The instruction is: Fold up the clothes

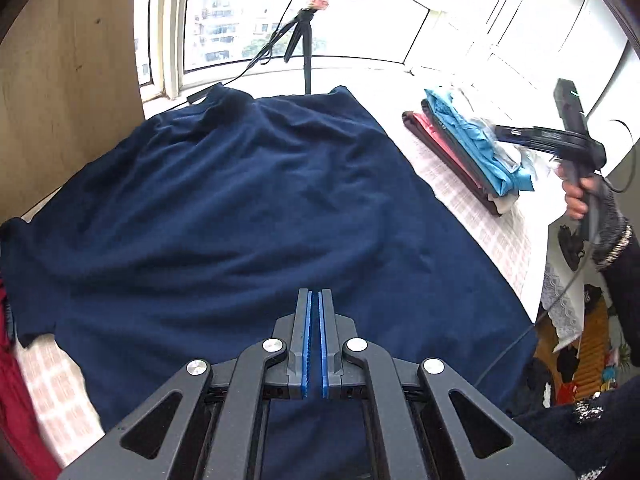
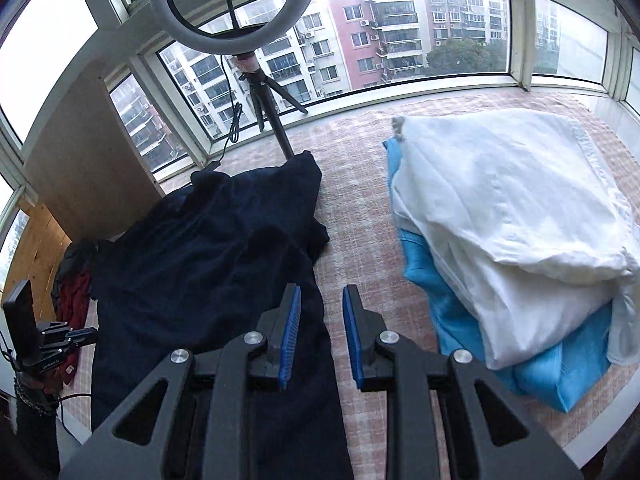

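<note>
A navy garment (image 1: 240,208) lies spread flat and wrinkled over the checked table cover (image 1: 480,216). My left gripper (image 1: 315,294) hovers over its near hem, blue pads almost together with nothing between them. In the right wrist view the navy garment (image 2: 208,272) lies to the left. My right gripper (image 2: 322,292) stands open above the garment's right edge and the bare checked cover (image 2: 360,200), holding nothing. The left wrist view shows the right gripper (image 1: 516,133), held in a hand, up near the folded stack.
A stack of folded clothes (image 1: 460,144) sits at the right, with a white piece (image 2: 500,208) on top of a light blue one (image 2: 540,372). A dark red garment (image 1: 16,360) lies at the left. A ring light on a tripod (image 2: 264,96) stands by the window. The table's right edge (image 1: 536,280) drops off.
</note>
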The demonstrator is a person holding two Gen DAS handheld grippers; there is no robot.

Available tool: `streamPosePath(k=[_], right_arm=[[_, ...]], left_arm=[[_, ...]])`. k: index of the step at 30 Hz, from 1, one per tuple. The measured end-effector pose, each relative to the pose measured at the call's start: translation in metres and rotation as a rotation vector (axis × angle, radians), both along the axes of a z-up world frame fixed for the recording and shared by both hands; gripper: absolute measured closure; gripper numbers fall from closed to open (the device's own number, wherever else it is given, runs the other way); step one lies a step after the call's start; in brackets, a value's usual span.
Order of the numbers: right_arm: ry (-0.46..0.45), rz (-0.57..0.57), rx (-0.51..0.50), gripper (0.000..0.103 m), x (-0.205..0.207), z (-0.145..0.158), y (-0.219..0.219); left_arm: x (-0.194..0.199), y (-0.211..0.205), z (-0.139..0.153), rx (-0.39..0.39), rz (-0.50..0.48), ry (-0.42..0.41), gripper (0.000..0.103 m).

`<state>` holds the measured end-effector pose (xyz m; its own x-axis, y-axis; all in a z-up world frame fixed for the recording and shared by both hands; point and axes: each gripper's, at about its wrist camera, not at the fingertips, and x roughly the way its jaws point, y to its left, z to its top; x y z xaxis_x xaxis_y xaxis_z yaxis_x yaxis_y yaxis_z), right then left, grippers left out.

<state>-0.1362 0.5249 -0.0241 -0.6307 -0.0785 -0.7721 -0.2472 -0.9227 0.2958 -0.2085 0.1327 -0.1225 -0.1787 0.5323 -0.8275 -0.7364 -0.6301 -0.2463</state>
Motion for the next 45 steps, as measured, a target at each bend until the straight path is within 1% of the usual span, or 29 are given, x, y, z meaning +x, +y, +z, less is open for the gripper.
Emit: streamPosePath(k=[1, 3, 7, 10, 13, 15, 16, 17, 18, 19, 20, 22, 23, 24, 25, 26, 27, 28, 29, 30, 31, 32, 34, 35, 36, 37, 41, 43, 45], right_arm=[[0.004, 0.016, -0.013, 0.08, -0.009, -0.006, -0.002], [0.004, 0.05, -0.021, 0.07, -0.041, -0.021, -0.012], [-0.006, 0.03, 0.035, 0.07, -0.116, -0.053, -0.017], [-0.073, 0.05, 0.07, 0.068, -0.169, -0.081, -0.017], [-0.129, 0.068, 0.016, 0.066, -0.198, -0.105, -0.009], [-0.119, 0.078, -0.042, 0.066, -0.206, -0.115, -0.001], [-0.112, 0.086, -0.084, 0.067, -0.207, -0.119, 0.003], [-0.105, 0.094, -0.127, 0.081, -0.208, -0.123, 0.007], [-0.095, 0.11, -0.168, 0.1, -0.207, -0.123, 0.008], [-0.085, 0.127, -0.209, 0.1, -0.206, -0.124, 0.009], [-0.053, 0.111, -0.177, 0.1, -0.201, -0.115, 0.007], [0.026, 0.088, -0.077, 0.1, -0.191, -0.092, -0.007], [0.072, 0.103, 0.0, 0.1, -0.189, -0.08, -0.025], [0.104, 0.154, 0.056, 0.097, -0.189, -0.074, -0.051], [0.085, 0.287, 0.045, 0.094, -0.194, -0.074, -0.081], [0.012, 0.45, -0.003, 0.092, -0.199, -0.076, -0.109], [-0.019, 0.541, -0.058, 0.092, -0.195, -0.074, -0.125], [0.013, 0.55, -0.099, 0.092, -0.184, -0.065, -0.125], [0.047, 0.518, -0.122, 0.086, -0.174, -0.056, -0.115], [0.071, 0.459, -0.139, 0.077, -0.166, -0.049, -0.098], [0.095, 0.392, -0.145, 0.074, -0.16, -0.045, -0.077], [0.085, 0.353, -0.115, 0.071, -0.159, -0.046, -0.063], [0.056, 0.281, -0.049, 0.071, -0.159, -0.05, -0.035], [0.041, 0.282, -0.047, 0.071, -0.161, -0.052, -0.03], [0.026, 0.288, -0.048, 0.071, -0.163, -0.055, -0.027], [0.022, 0.326, -0.059, 0.071, -0.165, -0.056, -0.031], [-0.009, 0.495, -0.032, 0.071, -0.179, -0.064, -0.075], [-0.029, 0.547, 0.008, 0.071, -0.193, -0.072, -0.097], [-0.078, 0.602, -0.016, 0.069, -0.198, -0.082, -0.117]], left_arm=[[0.006, 0.004, 0.002, -0.007, 0.014, 0.006, 0.098], [0.016, 0.003, 0.003, -0.021, 0.065, 0.007, 0.098], [0.031, -0.008, 0.006, -0.05, 0.194, -0.007, 0.098], [0.043, -0.016, 0.007, -0.071, 0.291, -0.018, 0.098], [0.054, -0.025, 0.009, -0.093, 0.384, -0.028, 0.098], [0.057, -0.035, 0.008, -0.11, 0.418, -0.034, 0.098], [0.058, -0.039, 0.008, -0.115, 0.431, -0.039, 0.098], [0.058, -0.044, 0.007, -0.115, 0.441, -0.044, 0.098], [0.056, -0.047, 0.005, -0.111, 0.452, -0.052, 0.098], [0.055, -0.051, 0.003, -0.108, 0.462, -0.058, 0.098], [0.054, -0.053, 0.002, -0.105, 0.471, -0.062, 0.098], [0.053, -0.053, 0.0, -0.094, 0.47, -0.064, 0.098], [0.052, -0.052, -0.001, -0.085, 0.462, -0.068, 0.098], [0.051, -0.051, -0.002, -0.08, 0.455, -0.071, 0.098], [0.049, -0.049, -0.004, -0.084, 0.448, -0.071, 0.098], [0.048, -0.046, -0.005, -0.09, 0.441, -0.071, 0.098], [0.046, -0.044, -0.005, -0.097, 0.435, -0.069, 0.098], [0.044, -0.04, -0.005, -0.098, 0.426, -0.065, 0.098], [0.042, -0.037, -0.005, -0.099, 0.415, -0.062, 0.098], [0.04, -0.031, -0.006, -0.095, 0.401, -0.064, 0.098], [0.037, -0.026, -0.007, -0.093, 0.385, -0.065, 0.098], [0.033, -0.017, -0.008, -0.095, 0.366, -0.06, 0.098], [0.026, 0.0, -0.01, -0.097, 0.328, -0.051, 0.098], [0.022, 0.011, -0.011, -0.089, 0.31, -0.05, 0.098], [0.017, 0.021, -0.011, -0.082, 0.292, -0.048, 0.098], [0.013, 0.031, -0.012, -0.074, 0.275, -0.048, 0.098], [0.003, 0.062, -0.016, -0.052, 0.215, -0.065, 0.098], [0.0, 0.07, -0.019, -0.06, 0.199, -0.062, 0.095], [-0.004, 0.067, -0.024, -0.066, 0.207, -0.071, 0.095]])
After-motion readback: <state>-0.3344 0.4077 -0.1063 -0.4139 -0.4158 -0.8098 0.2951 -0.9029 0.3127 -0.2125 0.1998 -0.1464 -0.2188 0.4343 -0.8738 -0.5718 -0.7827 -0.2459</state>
